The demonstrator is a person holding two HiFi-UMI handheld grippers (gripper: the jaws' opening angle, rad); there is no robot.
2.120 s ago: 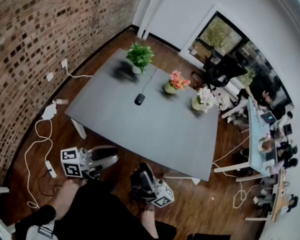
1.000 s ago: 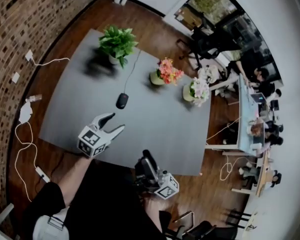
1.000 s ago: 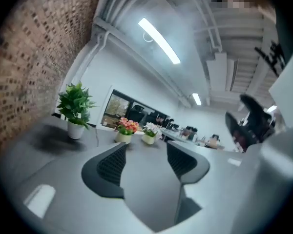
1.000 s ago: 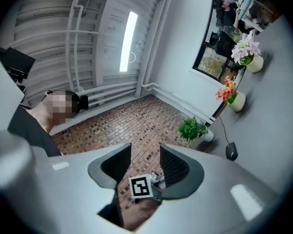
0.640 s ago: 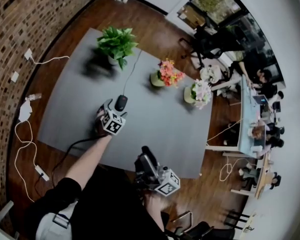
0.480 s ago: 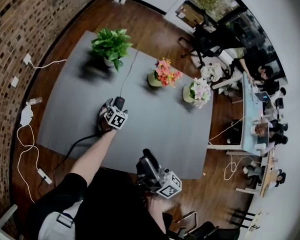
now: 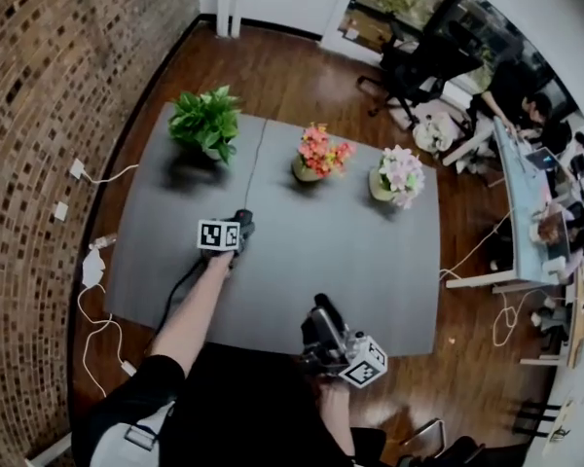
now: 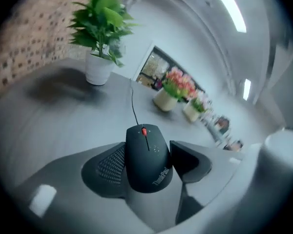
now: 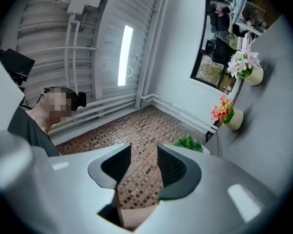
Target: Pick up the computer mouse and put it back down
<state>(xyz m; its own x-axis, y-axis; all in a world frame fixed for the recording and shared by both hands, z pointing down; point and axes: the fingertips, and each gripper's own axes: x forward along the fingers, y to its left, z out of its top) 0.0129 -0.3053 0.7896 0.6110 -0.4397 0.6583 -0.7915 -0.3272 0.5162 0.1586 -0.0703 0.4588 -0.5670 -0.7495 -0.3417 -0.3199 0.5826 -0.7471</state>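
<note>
The black wired computer mouse (image 8: 146, 158) lies on the grey table (image 7: 370, 251), its cable (image 8: 133, 104) running off toward the potted plant. My left gripper (image 8: 147, 150) reaches down over it, and its jaws have just been closing with the mouse between them. Both pads (image 8: 107, 167) now rest against the mouse's sides. In the head view the left gripper (image 7: 239, 228) hides nearly all of the mouse (image 7: 244, 218). My right gripper (image 7: 321, 315) hangs off the table's near edge. It is open and empty, and in the right gripper view (image 9: 144, 152) it points up at the brick wall.
A green potted plant (image 7: 206, 123), a pot of pink flowers (image 7: 316, 154) and a pot of white flowers (image 7: 394, 175) stand along the table's far side. A brick wall (image 7: 58, 115) rises at the left. Desks with seated people (image 7: 545, 212) are at the right.
My left gripper swung forward and down from the table's near edge onto the mouse and now straddles it. The right gripper drifted a little to the right.
</note>
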